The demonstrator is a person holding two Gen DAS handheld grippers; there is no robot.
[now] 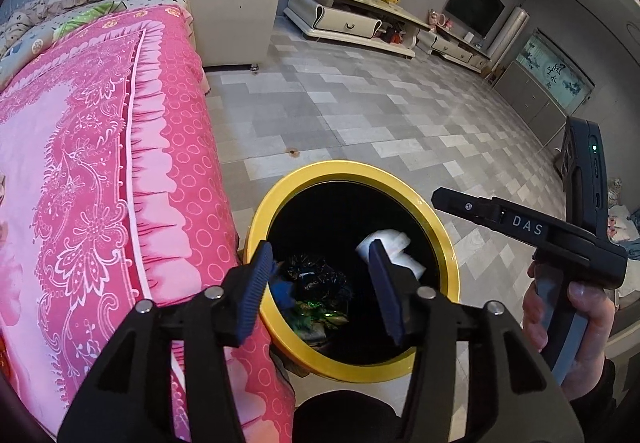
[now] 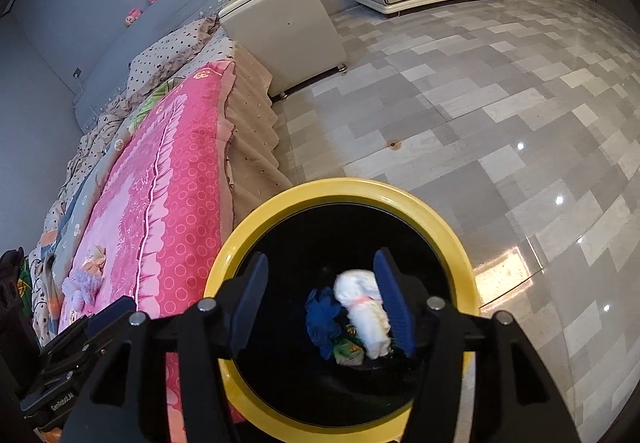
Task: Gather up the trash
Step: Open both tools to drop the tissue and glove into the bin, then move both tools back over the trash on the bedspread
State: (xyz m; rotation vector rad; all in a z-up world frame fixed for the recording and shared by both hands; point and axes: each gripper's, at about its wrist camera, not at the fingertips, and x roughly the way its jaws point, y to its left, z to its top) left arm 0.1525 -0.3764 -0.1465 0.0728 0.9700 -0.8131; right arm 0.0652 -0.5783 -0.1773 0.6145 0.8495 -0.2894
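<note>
A round bin with a yellow rim (image 1: 440, 227) (image 2: 344, 189) and a black inside stands on the floor against the bed. My left gripper (image 1: 320, 293) hangs open over its left side, and nothing is pressed between the blue pads. Below it in the bin lie a dark crinkled wrapper (image 1: 320, 277) and a white crumpled wad (image 1: 394, 243). My right gripper (image 2: 322, 305) is also open above the bin. The white wad (image 2: 366, 313) sits close by its right pad, with only that side near it. A blue scrap (image 2: 322, 317) and a green wrapper (image 2: 348, 351) lie beside the wad.
A bed with a pink patterned cover (image 1: 92, 183) (image 2: 160, 211) runs along the left, touching the bin. A white bedside cabinet (image 1: 232, 15) stands beyond it. Grey tiled floor (image 1: 380, 111) stretches to a low TV stand (image 1: 352, 19). A hand (image 1: 560, 319) holds the right gripper's body.
</note>
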